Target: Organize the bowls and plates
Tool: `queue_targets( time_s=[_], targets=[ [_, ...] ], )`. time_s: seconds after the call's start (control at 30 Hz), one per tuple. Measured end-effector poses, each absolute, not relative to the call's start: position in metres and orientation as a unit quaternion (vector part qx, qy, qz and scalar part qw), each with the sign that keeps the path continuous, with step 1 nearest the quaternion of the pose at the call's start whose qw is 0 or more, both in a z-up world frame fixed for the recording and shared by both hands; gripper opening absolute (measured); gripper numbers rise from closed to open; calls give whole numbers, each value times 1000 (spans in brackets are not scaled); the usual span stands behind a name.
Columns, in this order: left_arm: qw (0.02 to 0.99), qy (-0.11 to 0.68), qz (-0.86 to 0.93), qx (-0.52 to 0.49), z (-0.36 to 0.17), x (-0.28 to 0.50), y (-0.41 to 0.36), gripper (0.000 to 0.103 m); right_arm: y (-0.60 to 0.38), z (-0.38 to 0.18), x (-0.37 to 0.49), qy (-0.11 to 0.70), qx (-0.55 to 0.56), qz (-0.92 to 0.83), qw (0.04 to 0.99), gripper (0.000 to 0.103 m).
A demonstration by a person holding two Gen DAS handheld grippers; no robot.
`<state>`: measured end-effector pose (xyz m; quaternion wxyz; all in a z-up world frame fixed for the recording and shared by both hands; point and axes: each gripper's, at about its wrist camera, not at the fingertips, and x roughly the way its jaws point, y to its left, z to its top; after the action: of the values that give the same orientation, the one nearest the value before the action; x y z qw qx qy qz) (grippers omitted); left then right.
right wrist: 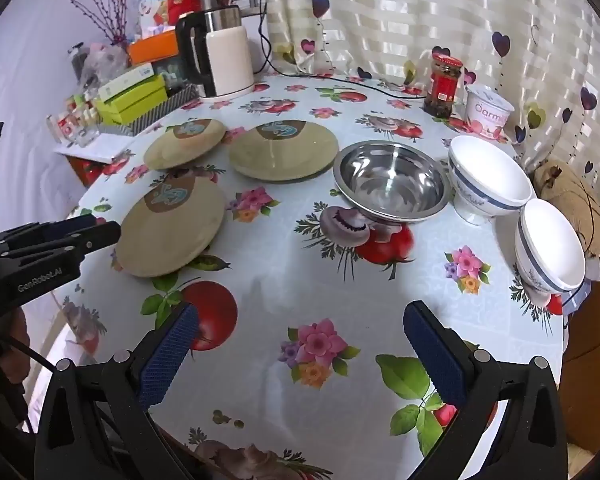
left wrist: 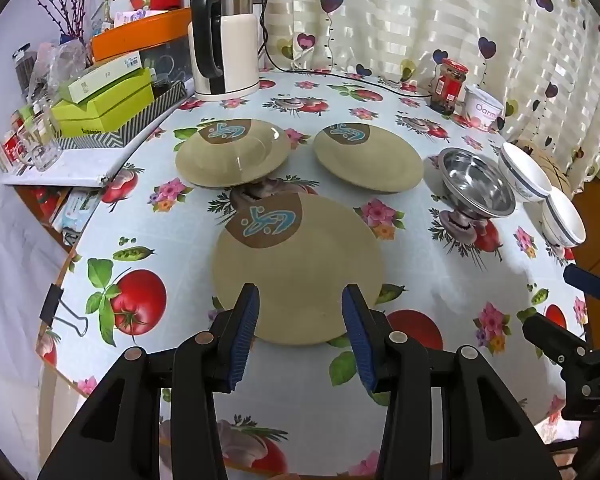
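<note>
Left wrist view: left tongs (left wrist: 300, 300) hanging spread above the near rim of the nearest plate (left wrist: 300, 272), nothing pinched.
Right wrist view: right tongs (right wrist: 300, 320) standing spread wide over bare flowered tablecloth, gripping nothing.
Plates: three tan ones lying flat on the table (right wrist: 268, 276); nearest plate at front, far left plate (left wrist: 233, 153) and far right plate (left wrist: 369, 157) sitting behind it, all apart.
Bowls: steel bowl (right wrist: 392, 182) resting just right of the far right plate; two white bowls, rear one (right wrist: 488, 180) and front one (right wrist: 550, 246), sitting beside it near the table edge.
Background: kettle (left wrist: 224, 44), red-lidded jar (right wrist: 444, 86) and yogurt cup (right wrist: 488, 110) standing toward the curtain.
</note>
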<state>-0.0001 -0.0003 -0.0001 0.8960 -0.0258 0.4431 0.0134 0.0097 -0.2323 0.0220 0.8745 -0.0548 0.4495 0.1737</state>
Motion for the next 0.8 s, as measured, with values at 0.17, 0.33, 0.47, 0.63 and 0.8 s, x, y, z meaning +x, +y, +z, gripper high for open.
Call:
queue_targets(
  time_s=[0.17,0.33,0.47,0.63,0.8],
  targets=[
    [893,449,12,-30,-2,2,2,44,-233,22,9,446,-54,173,876,103],
    [892,450,10,-30,-5,-1,5,44,-230,24,11,446,-56,176,876,103],
    [892,451,15,-22,-3,2,2,44,-228,24,11,446,-55,175,876,103],
    [892,452,14,-20,-2,2,2,44,-228,25,13,447,-55,175,876,103],
    [891,453,15,-24,-1,2,3,44,-231,27,15,448,-55,175,875,103]
  ],
)
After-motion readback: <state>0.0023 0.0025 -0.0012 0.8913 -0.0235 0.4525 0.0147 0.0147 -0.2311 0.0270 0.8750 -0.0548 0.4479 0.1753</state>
